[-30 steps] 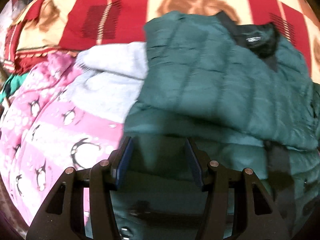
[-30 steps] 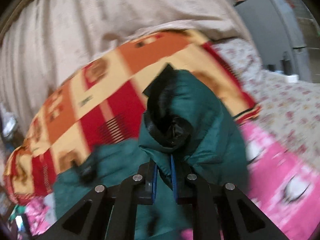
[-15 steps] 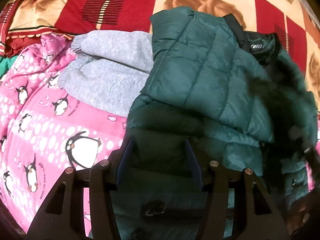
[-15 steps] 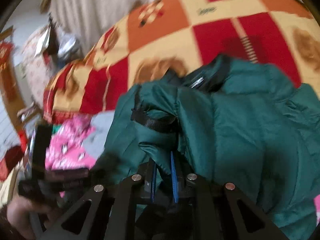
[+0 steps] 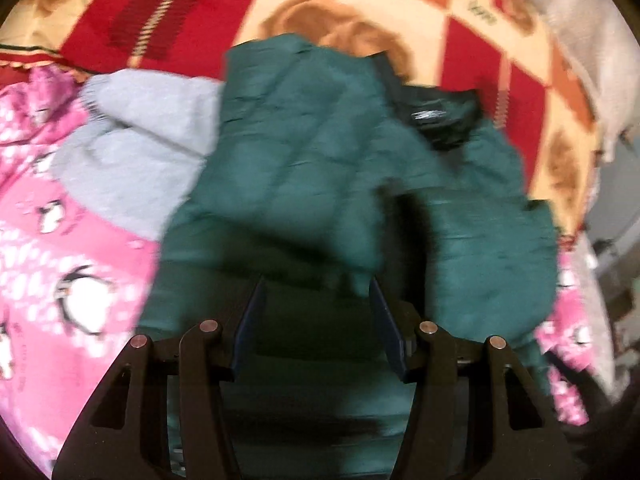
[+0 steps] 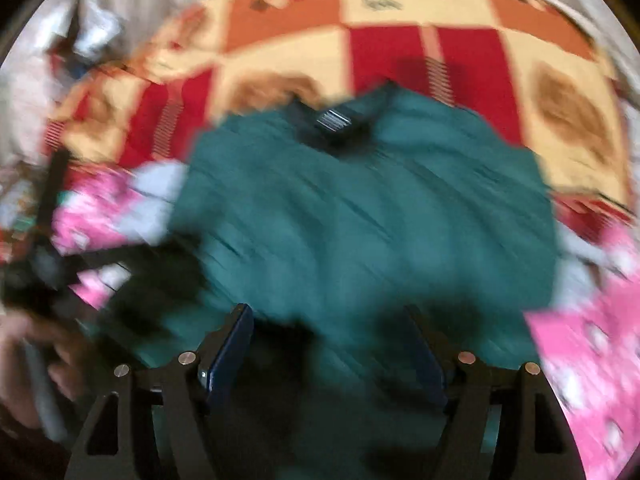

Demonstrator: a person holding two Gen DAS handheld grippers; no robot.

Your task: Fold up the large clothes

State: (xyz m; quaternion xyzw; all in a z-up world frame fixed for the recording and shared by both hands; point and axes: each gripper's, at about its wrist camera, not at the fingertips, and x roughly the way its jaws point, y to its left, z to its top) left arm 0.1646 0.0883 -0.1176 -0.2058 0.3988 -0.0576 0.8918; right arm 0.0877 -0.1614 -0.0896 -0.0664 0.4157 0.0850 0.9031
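Green quilted jacket (image 5: pixel 304 168) lies bunched on the pink penguin blanket (image 5: pixel 68 264), a grey garment (image 5: pixel 136 152) touching it. Left gripper (image 5: pixel 318 320) stands half-spread over the jacket's hem; grip unclear. Right gripper (image 6: pixel 332 344) is opening above the jacket, pads clear of it.
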